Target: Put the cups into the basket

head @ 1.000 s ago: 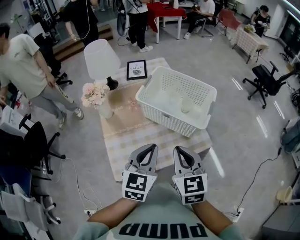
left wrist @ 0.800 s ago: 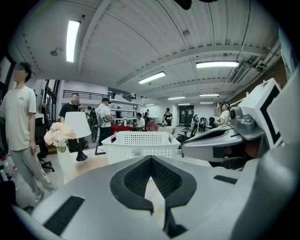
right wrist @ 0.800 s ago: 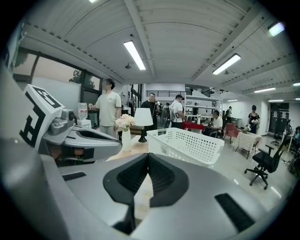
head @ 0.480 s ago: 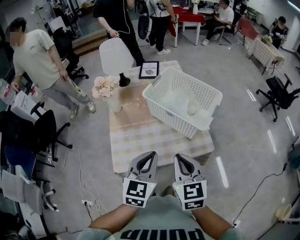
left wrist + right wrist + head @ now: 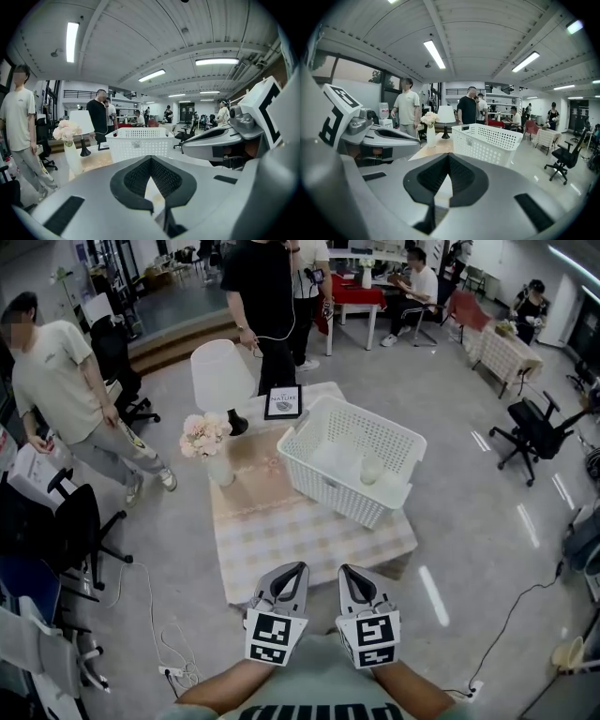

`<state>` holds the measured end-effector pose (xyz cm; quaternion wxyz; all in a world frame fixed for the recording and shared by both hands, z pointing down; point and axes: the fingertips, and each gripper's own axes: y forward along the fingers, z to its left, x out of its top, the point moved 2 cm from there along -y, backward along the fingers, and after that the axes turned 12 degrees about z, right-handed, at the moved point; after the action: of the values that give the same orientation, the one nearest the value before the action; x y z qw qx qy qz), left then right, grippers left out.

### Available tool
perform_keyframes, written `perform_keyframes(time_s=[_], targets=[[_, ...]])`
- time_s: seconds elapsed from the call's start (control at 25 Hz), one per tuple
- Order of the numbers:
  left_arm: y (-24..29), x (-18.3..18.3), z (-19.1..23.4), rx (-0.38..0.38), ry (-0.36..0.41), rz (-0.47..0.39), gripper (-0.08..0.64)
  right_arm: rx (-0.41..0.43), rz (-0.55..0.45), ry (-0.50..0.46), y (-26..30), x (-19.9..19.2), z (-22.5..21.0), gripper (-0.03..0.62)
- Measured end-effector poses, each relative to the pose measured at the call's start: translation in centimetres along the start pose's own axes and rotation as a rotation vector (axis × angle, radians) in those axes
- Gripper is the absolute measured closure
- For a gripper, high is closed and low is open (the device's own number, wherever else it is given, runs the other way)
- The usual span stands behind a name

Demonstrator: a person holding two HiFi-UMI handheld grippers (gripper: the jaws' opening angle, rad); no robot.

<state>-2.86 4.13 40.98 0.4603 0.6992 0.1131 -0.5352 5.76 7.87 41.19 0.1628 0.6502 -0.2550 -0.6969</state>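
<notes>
Left gripper (image 5: 296,570), right gripper (image 5: 349,572): fingers clenched on nothing, both well back from the white perforated plastic basket (image 5: 330,491). Clear cups (image 5: 371,468) sit inside the basket. Risk: the basket sits near the edge of the check-clothed bench (image 5: 300,540); a nudge could tip it off.

A black-framed picture (image 5: 283,401) standing on the cloth-covered tabletop (image 5: 281,540) bears the word "NATURE" in dark capitals on white. The finer lines under it are too small to read. Large dark letters run upside down across the pale green shirt (image 5: 319,669) at the head view's bottom edge, cut off and unreadable. A small sticker (image 5: 135,144) on the white perforated plastic basket (image 5: 157,149) carries print too fine to read. The cubes on the left gripper (image 5: 296,570) and right gripper (image 5: 345,572) show black-and-white square markers.
</notes>
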Motion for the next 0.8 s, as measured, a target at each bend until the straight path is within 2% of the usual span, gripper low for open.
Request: perform_keyframes(time_s=[0.28, 0.8], targets=[[-0.4, 0.2, 0.3, -0.033, 0.018, -0.021, 0.558, -0.034, 0.000, 0.004, 0.2, 0.0, 0.7, 0.581], [-0.6, 0.2, 1.1, -0.040, 0.006, -0.019, 0.558, -0.050, -0.008, -0.018, 0.3, 0.7, 1.1, 0.581]])
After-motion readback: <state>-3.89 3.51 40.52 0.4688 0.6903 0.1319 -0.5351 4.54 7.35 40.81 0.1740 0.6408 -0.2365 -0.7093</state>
